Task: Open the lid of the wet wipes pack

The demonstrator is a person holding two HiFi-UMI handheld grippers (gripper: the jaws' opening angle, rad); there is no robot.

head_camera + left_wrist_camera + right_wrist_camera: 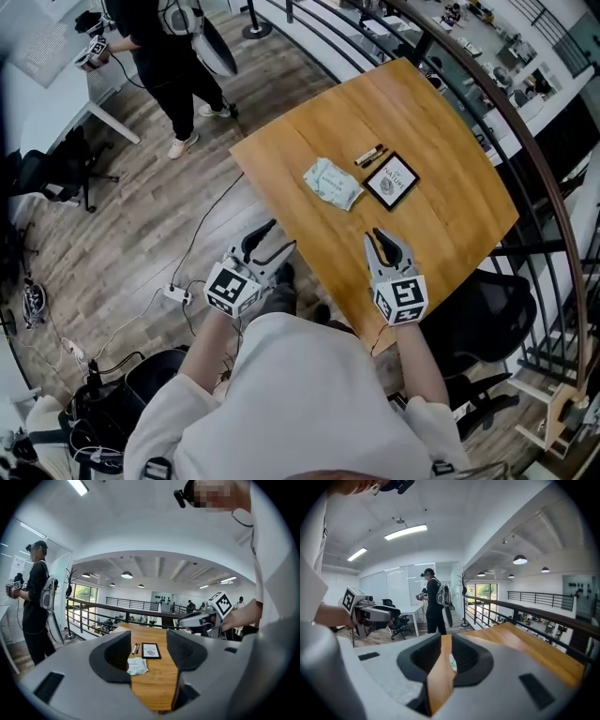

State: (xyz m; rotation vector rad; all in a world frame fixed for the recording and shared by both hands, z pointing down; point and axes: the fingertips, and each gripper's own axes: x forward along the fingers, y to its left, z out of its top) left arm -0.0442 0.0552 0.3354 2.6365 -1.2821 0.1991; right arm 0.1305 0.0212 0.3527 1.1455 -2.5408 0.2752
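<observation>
- While both grippers hung at the near end of the wooden table (450, 225), we held nothing in either one.
- Our left gripper (281, 236) had its jaws spread wide and hovered just off the table's near-left edge, above the floor (141, 234).
- Our right gripper (377, 234) kept only a narrow gap between its jaws, over the table's near edge.
- The wet wipes pack (333, 182) lay flat near the middle of the table, well apart from both grippers; its lid was too small for us to judge.
- Just beside the pack on its right lay a black-framed card (391, 181), with two pens (369, 156) side by side just beyond that card.
- Between the left jaws we saw pack, pens and card; between the right jaws, only a sliver of the pack.
- Another person (169, 56) in dark clothes stood on the floor past the table's far-left side.
</observation>
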